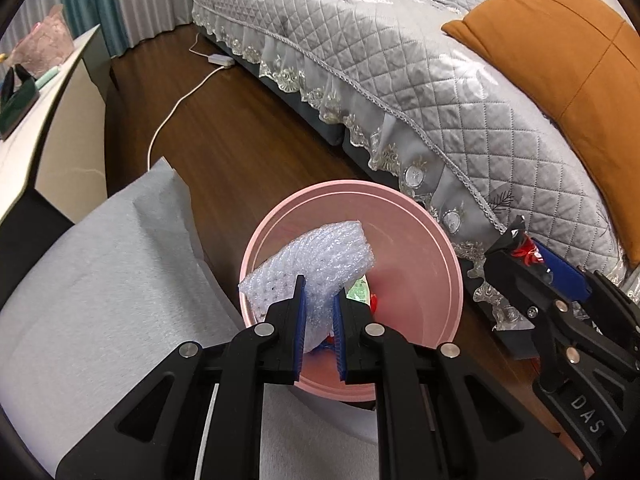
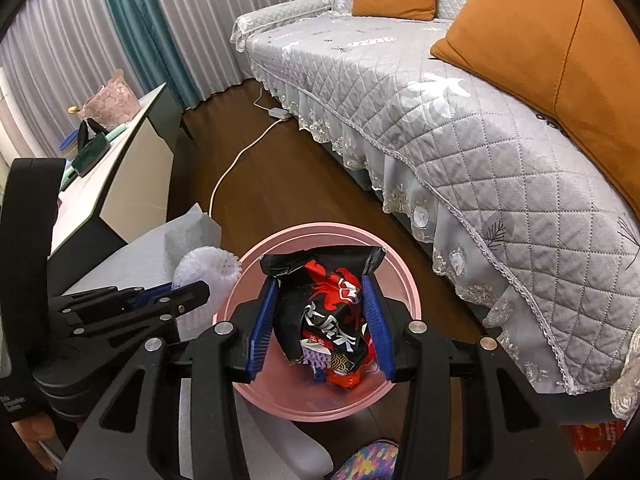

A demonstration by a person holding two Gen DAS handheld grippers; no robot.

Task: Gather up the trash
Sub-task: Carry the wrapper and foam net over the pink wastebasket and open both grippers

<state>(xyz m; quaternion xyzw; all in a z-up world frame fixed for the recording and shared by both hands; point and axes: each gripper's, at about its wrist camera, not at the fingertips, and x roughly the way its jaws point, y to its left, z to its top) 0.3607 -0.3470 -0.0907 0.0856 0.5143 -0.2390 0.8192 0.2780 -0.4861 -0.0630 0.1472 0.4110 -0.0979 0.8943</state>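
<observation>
Crinkly bubble wrap (image 1: 316, 264) w/ glossy wrapper (image 2: 332, 312) over round pink bin (image 1: 440, 256).

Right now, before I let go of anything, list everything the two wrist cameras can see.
bin: one, pink, on floor by sofa
bubble wrap: one, white, over bin
snack bag: one, black-red, over bin
sofa: one, grey quilted cover
cushions: orange, on sofa
cable: one, white, on floor
side table: one, white-topped, left
left gripper: shut on bubble wrap
right gripper: shut on snack bag
</observation>
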